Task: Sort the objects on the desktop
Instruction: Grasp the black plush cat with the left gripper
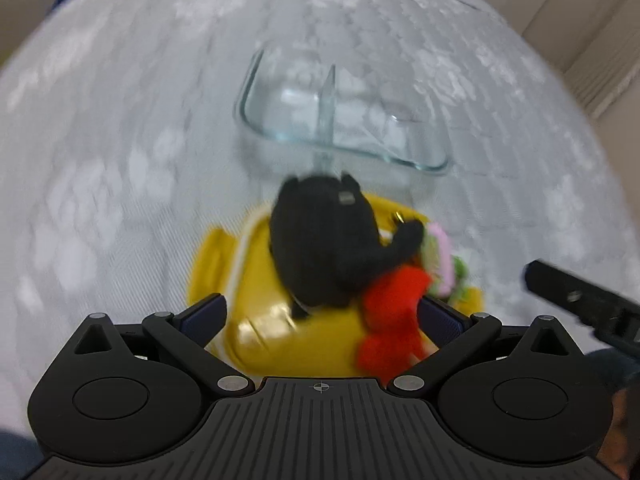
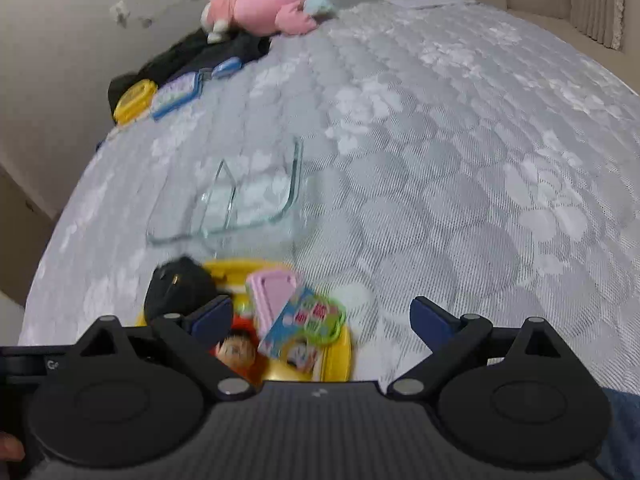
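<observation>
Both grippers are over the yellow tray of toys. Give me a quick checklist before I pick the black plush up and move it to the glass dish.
1. Left gripper open: ok.
2. Black plush between its fingers: cannot tell, the picture is blurred.
3. Red toy clear of the grasp: not ok, it touches the plush.
4. Glass dish compartments free: ok.
5. Right gripper open, holding nothing: ok.
6. Yellow tray flat on the cloth: ok.

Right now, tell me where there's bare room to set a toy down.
Both compartments of the glass dish look bare, either side of its divider. Open cloth stretches right of the dish, beyond the open right hand-held gripper. The yellow tray is crowded: black plush, red toy, pink item. The far left edge is cluttered near the pink plush.
</observation>
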The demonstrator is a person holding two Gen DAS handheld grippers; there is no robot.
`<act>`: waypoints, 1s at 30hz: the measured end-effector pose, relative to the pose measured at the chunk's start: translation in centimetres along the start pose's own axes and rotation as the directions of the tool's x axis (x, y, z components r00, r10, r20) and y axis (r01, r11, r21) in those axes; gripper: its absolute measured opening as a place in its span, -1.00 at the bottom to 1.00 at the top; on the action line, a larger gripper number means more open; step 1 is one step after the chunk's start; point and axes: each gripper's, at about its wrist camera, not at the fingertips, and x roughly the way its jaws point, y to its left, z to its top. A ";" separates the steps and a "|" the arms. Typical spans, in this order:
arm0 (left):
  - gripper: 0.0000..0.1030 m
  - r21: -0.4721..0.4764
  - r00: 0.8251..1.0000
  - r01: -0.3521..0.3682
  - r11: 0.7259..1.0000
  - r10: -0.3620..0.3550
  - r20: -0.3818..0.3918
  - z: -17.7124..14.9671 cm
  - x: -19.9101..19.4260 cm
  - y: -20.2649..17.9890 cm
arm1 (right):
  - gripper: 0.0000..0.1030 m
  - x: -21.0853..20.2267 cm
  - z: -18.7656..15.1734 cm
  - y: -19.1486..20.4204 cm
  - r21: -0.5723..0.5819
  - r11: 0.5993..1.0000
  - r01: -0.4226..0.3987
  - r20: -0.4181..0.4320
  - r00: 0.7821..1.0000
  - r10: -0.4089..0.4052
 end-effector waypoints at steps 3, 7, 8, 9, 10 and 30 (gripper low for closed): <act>1.00 0.040 0.999 -0.040 0.998 0.041 -0.015 0.6 1.1 -0.7 | 0.81 0.7 -0.7 0.1 -0.040 0.999 0.034 0.024 0.999 -0.033; 1.00 -0.027 0.999 0.022 0.999 -0.023 -0.025 1.3 1.5 -0.3 | 0.89 1.6 -0.8 -0.2 -0.047 0.997 0.063 0.034 0.998 -0.062; 1.00 -0.030 1.000 0.021 0.999 -0.022 -0.015 1.5 1.4 -0.3 | 0.90 1.8 -0.7 -0.4 -0.037 0.997 0.062 0.039 0.997 -0.060; 1.00 -0.026 1.000 0.013 1.000 -0.013 -0.003 1.7 1.3 -0.3 | 0.91 2.0 -0.7 -0.5 -0.033 0.998 0.061 0.042 0.997 -0.060; 1.00 -0.022 1.000 0.006 1.000 -0.006 0.005 1.8 1.3 -0.4 | 0.90 2.1 -0.7 -0.7 -0.029 0.998 0.063 0.043 0.997 -0.062; 0.97 0.052 0.996 -0.075 0.996 0.078 -0.052 4.1 4.2 -2.2 | 0.89 5.3 -0.8 -3.2 0.155 0.986 -0.067 -0.091 0.993 0.081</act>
